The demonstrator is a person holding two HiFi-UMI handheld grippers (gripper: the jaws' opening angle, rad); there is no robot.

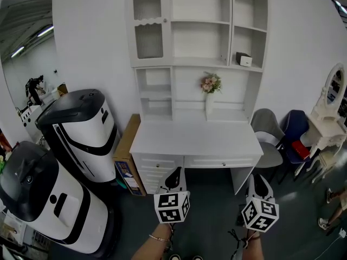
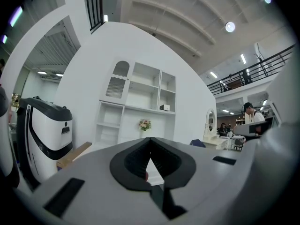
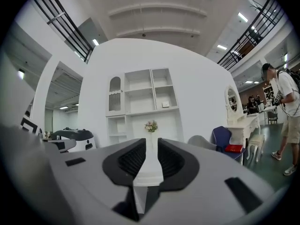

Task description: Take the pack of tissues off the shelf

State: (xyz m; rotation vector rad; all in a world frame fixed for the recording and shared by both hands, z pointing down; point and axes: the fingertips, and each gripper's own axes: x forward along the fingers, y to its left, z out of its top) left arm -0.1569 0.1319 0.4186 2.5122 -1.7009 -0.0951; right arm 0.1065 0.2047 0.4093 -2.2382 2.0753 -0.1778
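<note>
- Left gripper (image 1: pixel 174 173): jaws together at the tips, nothing between them. It is held level, short of the table's (image 1: pixel 162 142) front edge.
- Right gripper (image 1: pixel 256 179): jaws a narrow slit apart and empty. It is level, off the table's front right corner.
- Pack of tissues (image 1: pixel 244 59): a small pale box, as far as the view allows. It sits in the right-hand column of the shelf (image 1: pixel 198 64), above the table's back right corner and well apart from both grippers.
- Step in hand is the approach. The right gripper looks the better placed. It should spread wider before arriving, go in level, close across the pack's narrow sides, then lift slightly and draw straight out, clear of the upright.
- Surface: white table top, bare toward the front. A vase of flowers (image 1: pixel 210 86) stands at the back edge.
- Room: two white-and-black machines (image 1: pixel 81 126) at left, with a cardboard box (image 1: pixel 126 153) against the table's left side. At right are a grey chair (image 1: pixel 267 128), a blue chair (image 1: pixel 295 137) and a dressing table (image 1: pixel 328 129).
</note>
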